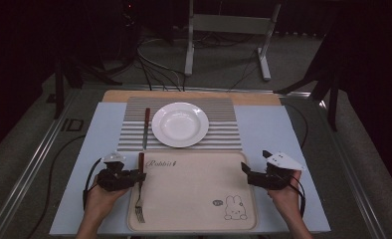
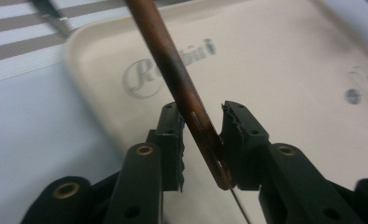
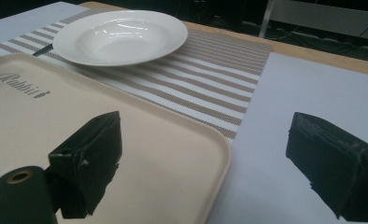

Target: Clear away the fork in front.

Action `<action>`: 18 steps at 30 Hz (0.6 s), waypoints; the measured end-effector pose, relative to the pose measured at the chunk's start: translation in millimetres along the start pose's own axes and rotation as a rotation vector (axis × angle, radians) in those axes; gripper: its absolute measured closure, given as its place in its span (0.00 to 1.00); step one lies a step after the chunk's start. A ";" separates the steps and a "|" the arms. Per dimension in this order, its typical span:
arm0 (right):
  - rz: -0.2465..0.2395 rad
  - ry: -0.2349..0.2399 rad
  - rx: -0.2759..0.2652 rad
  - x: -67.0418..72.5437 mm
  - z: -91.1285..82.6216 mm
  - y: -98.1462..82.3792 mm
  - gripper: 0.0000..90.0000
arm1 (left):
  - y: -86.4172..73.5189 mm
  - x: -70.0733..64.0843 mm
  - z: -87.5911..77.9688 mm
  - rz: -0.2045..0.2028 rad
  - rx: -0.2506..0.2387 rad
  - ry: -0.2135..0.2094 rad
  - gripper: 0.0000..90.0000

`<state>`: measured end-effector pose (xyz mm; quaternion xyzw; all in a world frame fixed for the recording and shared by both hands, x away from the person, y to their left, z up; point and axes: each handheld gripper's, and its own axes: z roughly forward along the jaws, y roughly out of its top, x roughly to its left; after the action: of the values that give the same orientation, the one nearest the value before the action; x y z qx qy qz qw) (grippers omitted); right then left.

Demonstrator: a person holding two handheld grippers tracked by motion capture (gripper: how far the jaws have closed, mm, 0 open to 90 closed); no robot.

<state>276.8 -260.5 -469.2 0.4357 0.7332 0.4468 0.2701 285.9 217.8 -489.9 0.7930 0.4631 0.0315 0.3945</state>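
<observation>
A fork (image 1: 140, 199) with a reddish-brown handle lies along the left side of a beige tray (image 1: 199, 199), tines toward me. My left gripper (image 1: 140, 175) reaches in from the left at the handle. In the left gripper view the handle (image 2: 173, 60) runs between the jaws of that gripper (image 2: 201, 109). It leans against the right pad, with a gap at the left pad. My right gripper (image 1: 254, 160) hovers at the tray's right edge. In the right gripper view this gripper (image 3: 205, 130) stands wide open and empty over the tray's rim (image 3: 219, 154).
Beyond the tray, a white plate (image 1: 180, 124) sits on a striped placemat (image 1: 224, 129). A knife (image 1: 146, 127) lies left of the plate. Everything rests on a pale blue table top (image 1: 273, 129). Cables and a metal stand are on the floor behind.
</observation>
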 end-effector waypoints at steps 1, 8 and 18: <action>0.001 0.000 0.000 -0.2 -0.4 0.0 0.12 | -0.5 1.7 -0.8 -0.007 -0.002 0.012 0.73; 0.007 0.002 0.004 -0.5 -1.7 -0.8 0.12 | -1.0 9.5 -15.1 -0.046 -0.096 0.091 0.59; 0.015 0.002 0.010 -0.7 -4.8 -4.8 0.12 | 8.7 8.8 -38.6 -0.037 -0.253 0.129 0.38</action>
<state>271.5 -264.2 -471.3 0.4421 0.7325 0.4453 0.2640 281.1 245.3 -460.6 0.7245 0.4945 0.1334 0.4612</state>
